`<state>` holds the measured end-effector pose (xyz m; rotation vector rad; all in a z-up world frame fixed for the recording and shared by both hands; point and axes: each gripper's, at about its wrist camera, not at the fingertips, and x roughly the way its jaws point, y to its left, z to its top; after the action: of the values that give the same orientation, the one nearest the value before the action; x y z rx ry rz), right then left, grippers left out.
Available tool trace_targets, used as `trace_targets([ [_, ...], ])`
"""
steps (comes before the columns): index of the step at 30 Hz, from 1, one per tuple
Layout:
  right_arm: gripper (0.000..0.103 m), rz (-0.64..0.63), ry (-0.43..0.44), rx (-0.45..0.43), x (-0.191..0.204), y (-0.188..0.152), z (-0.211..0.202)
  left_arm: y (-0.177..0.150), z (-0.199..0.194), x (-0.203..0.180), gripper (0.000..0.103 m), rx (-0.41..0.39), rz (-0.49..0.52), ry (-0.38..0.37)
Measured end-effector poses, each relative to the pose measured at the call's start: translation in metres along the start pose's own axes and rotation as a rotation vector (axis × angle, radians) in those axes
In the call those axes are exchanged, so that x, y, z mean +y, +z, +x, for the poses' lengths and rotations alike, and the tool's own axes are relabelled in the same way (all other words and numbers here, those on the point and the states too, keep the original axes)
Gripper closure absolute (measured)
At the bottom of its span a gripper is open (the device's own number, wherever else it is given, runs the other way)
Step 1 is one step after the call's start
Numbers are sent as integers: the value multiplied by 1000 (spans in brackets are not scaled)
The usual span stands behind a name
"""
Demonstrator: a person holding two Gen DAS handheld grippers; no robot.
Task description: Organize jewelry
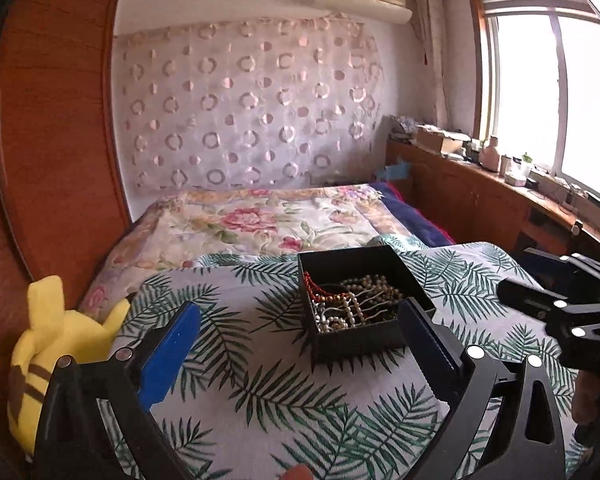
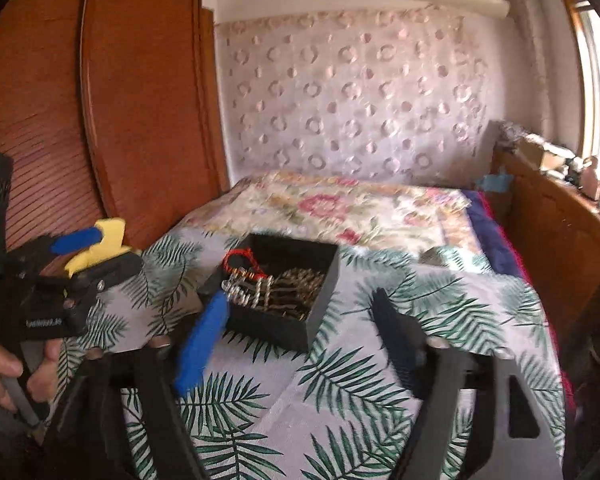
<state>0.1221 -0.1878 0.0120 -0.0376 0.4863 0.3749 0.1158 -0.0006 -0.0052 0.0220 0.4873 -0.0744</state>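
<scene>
A matt black box [image 1: 356, 344] of glossy pearl and red bead necklaces [image 1: 354, 300] sits on leaf-print woven cloth [image 1: 260, 400], by a plush toy [image 1: 56, 344] and polished wood wardrobe [image 1: 56, 120].

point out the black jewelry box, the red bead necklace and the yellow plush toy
black jewelry box [image 1: 356, 342], left wrist view, on its front outer wall
red bead necklace [image 1: 309, 285], left wrist view, on the strand along the box's left inner edge
yellow plush toy [image 1: 56, 344], left wrist view, on its yellow body
</scene>
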Motion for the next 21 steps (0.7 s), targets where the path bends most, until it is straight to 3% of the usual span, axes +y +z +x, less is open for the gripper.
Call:
trace_targets([
  [3,2,17,-29,-47,-2,-2,-19,-3,-14,-2,8,-12,-6,11],
  [10,2,60,-49,-56,-5,-11,-38,-14,-36,-4,8,-8,3,49],
  [21,2,61,-67,-63,-4,-19,-42,-21,-45,-2,8,-13,-17,47],
])
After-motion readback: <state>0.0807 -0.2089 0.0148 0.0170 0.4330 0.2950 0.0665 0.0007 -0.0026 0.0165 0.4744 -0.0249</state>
